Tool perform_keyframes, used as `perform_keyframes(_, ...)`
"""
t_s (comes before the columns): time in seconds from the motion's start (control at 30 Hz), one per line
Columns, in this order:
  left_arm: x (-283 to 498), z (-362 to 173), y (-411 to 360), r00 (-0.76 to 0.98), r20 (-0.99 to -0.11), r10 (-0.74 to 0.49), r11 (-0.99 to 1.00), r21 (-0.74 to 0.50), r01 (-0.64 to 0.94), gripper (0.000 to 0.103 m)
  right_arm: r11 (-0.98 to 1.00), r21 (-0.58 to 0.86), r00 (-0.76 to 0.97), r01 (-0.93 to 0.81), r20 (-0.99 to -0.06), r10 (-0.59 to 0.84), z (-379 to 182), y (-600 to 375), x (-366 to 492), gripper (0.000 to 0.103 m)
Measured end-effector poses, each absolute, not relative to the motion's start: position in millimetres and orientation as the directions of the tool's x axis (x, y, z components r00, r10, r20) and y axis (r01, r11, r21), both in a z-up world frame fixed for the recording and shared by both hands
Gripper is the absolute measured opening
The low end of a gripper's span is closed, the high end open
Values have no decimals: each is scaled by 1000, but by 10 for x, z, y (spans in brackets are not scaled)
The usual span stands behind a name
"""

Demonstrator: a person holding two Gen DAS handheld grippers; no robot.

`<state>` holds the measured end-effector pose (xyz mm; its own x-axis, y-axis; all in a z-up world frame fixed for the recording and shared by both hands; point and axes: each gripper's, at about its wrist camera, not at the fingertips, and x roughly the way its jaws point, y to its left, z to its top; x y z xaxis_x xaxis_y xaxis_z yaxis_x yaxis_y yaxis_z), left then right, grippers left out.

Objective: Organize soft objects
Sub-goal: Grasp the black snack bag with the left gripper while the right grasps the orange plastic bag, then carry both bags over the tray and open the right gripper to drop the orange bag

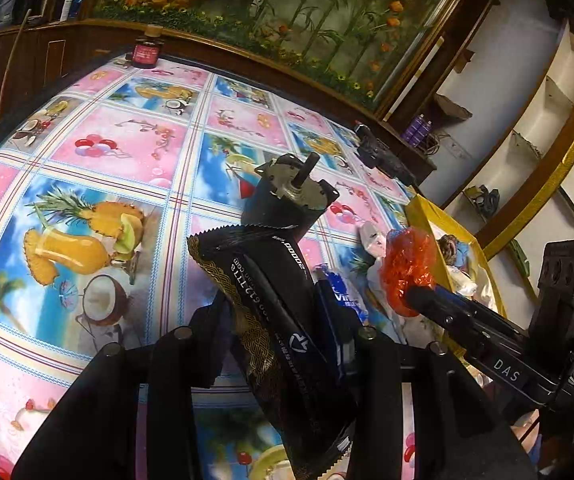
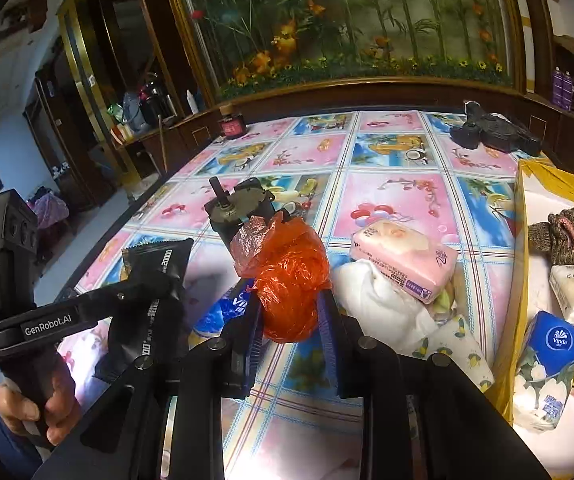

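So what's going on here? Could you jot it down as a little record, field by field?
Left gripper: shut on black packet
Right gripper: closed around orange plastic bag
Table: fruit-print cloth, pink tissue pack, white cloth, small motor
Yellow box: right side, holding blue tissue pack, knitted item

Dim warm room, white glare on tablecloth (image 2: 367, 436), fisheye-bent edges
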<state>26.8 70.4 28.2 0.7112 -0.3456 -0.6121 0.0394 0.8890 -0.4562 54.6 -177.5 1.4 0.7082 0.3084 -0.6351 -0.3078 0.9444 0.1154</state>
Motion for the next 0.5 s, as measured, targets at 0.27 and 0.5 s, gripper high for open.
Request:
perform_keyframes(0.27, 240, 345, 635, 726, -581, -368, 885, -457, 82, 37, 942, 169, 711, -290, -621, 330, -72, -1935, 562, 26)
perform_keyframes(0.5, 203, 403, 485, 736, -553, -390, 887, -439, 140, 37, 941, 195, 760, -276, -556, 338, 31, -2123, 467, 26)
